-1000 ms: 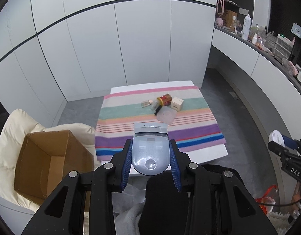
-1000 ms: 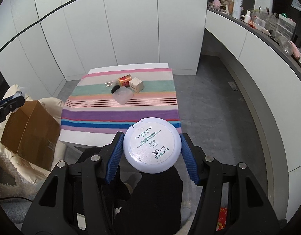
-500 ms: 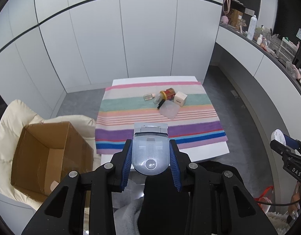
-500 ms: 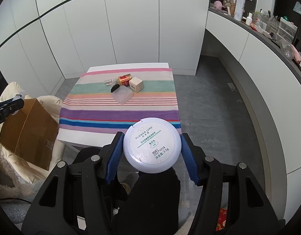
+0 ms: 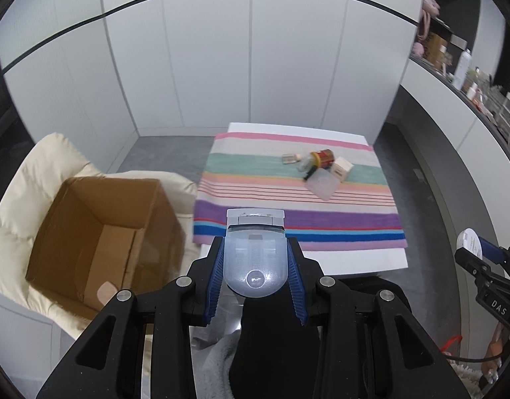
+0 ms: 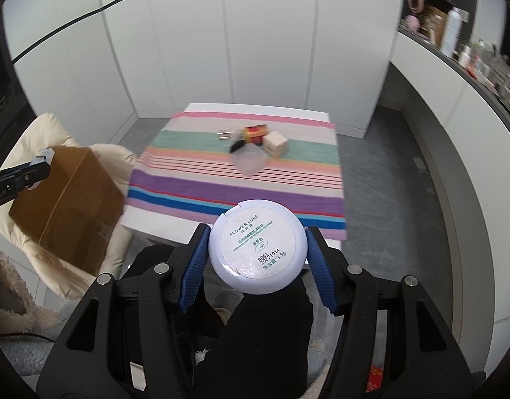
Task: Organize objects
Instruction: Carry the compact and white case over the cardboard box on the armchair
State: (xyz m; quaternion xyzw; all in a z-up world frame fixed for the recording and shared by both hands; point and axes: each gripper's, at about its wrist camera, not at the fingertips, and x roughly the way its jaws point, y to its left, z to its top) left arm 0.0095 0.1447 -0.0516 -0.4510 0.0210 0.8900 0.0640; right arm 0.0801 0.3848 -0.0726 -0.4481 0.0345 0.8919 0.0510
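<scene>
Ribbed blue pads of the left gripper (image 5: pixel 255 267) clamp a frosted plastic case (image 5: pixel 255 259); the right gripper (image 6: pixel 257 256) grips a round white compact (image 6: pixel 258 245).

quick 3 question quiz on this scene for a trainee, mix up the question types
1. True or false: the cardboard box stands on the striped cloth.
2. Multiple choice: what does the right gripper hold? A) a red tin B) a round white powder compact C) nothing
3. Short answer: what is clamped in the left gripper, and on which side of it does the box lie in the left wrist view?

Key
1. False: the box sits on a cream cushion beside the table.
2. B: the round white powder compact sits between the blue pads.
3. A translucent grey case; the box lies to its left.
</scene>
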